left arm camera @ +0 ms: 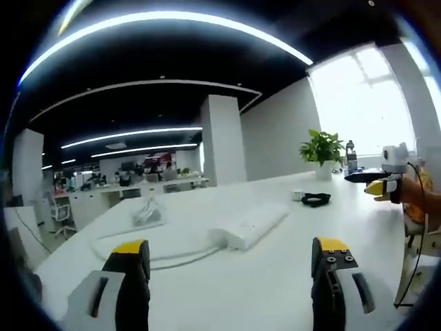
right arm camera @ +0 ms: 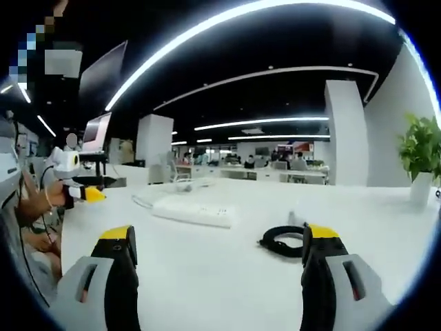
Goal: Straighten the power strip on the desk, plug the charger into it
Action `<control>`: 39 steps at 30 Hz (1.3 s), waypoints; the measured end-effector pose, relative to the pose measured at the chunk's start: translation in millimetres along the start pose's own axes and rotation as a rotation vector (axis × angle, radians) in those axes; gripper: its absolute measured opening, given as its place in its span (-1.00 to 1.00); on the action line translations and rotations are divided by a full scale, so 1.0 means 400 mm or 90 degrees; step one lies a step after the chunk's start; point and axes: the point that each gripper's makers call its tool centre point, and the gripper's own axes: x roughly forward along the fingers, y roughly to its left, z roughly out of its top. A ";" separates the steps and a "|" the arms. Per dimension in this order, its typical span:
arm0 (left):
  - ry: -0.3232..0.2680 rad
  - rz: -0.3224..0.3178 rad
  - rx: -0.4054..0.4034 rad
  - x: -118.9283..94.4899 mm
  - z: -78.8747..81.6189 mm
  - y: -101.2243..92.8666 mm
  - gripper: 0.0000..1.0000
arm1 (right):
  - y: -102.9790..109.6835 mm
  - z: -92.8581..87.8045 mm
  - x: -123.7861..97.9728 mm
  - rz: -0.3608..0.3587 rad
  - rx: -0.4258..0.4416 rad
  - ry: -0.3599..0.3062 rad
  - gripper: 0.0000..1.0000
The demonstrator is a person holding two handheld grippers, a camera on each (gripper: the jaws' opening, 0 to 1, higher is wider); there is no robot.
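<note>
Holding left gripper (left arm camera: 234,276) and right gripper (right arm camera: 217,265) over desk (left arm camera: 275,289), both spread wide, gripping nothing. Strip (left arm camera: 251,224) lying askew mid-desk (cord looping left); charger (right arm camera: 281,241) sitting near right jaw.

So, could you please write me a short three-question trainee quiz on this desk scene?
1. True or false: the left gripper is open.
2. Which lies nearer the potted plant: (a) the power strip or (b) the coiled black cable?
3. What is the right gripper holding?

Key: 1 true; 2 b; 3 nothing, its fingers are apart above the white desk.
</note>
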 end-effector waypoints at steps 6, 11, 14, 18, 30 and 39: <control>-0.002 0.006 0.003 0.025 0.006 0.010 0.99 | -0.004 -0.005 0.024 0.009 0.003 0.005 1.00; -0.002 0.004 0.002 0.047 0.010 0.009 0.99 | -0.004 -0.003 0.045 0.017 0.009 0.004 1.00; 0.003 -0.002 0.010 0.061 0.010 0.004 0.85 | -0.004 0.003 0.057 0.018 0.004 0.006 0.99; -0.005 -0.014 -0.013 0.080 0.018 -0.010 0.94 | -0.001 0.026 0.076 0.025 -0.003 -0.007 0.99; 0.001 -0.018 -0.002 0.119 0.034 -0.018 0.98 | 0.004 0.029 0.141 0.057 -0.002 0.003 0.99; 0.022 -0.014 -0.002 0.145 0.021 -0.007 0.98 | -0.006 0.002 0.196 0.067 0.007 0.025 0.97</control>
